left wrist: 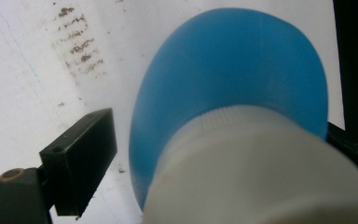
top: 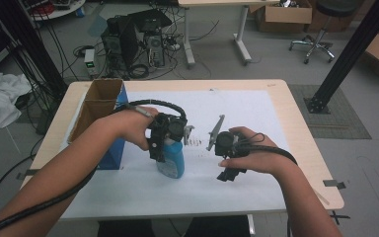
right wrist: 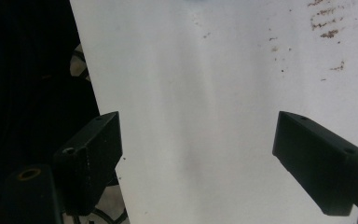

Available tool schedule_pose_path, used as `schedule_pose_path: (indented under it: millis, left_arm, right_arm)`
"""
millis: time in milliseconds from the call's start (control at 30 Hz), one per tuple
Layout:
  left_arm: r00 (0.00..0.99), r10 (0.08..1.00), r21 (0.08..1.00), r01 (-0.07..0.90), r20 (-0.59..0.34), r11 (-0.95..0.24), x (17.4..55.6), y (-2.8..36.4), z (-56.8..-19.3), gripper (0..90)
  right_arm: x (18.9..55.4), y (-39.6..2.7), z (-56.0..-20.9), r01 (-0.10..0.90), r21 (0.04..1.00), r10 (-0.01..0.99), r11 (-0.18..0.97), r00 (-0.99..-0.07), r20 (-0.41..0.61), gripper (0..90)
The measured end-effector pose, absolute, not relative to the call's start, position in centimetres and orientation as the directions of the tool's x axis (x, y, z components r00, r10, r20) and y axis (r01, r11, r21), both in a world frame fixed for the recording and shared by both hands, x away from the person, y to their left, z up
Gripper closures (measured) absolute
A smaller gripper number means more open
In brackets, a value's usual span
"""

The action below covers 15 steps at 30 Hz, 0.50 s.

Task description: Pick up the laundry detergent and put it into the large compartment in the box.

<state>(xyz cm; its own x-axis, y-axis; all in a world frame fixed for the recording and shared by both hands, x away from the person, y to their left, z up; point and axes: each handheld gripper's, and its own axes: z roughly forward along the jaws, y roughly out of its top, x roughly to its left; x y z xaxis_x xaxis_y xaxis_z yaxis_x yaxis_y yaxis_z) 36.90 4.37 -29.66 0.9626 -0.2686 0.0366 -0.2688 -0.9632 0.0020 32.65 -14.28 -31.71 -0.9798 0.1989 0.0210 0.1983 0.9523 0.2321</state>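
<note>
The blue bottle (top: 171, 159) stood upright on the desk (top: 276, 94), white cap up, so the left gripper (top: 164, 148) could come at it from above. That gripper's jaws straddled the cap, one visibly off the bottle, not yet pressing. The right gripper (top: 231, 174) hovered just beside it, gaping empty over the white sheet (right wrist: 223, 116).

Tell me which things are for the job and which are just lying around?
For the job:
- blue bottle with its white cap
- left claw, around the bottle
- right claw, open over the white sheet

Lying around:
- cardboard box
- brown smudges
</note>
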Motion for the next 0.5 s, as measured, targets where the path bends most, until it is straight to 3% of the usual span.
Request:
schedule_pose_path:
  millis: [500]
  left_arm:
    - [0.960,-0.277,0.007,-0.278,0.048,-0.961,36.83,4.49,-29.74,19.4]
  right_arm:
    - [32.63,-14.36,-31.58,0.200,0.231,0.201,0.952,-0.979,0.017,15.9]
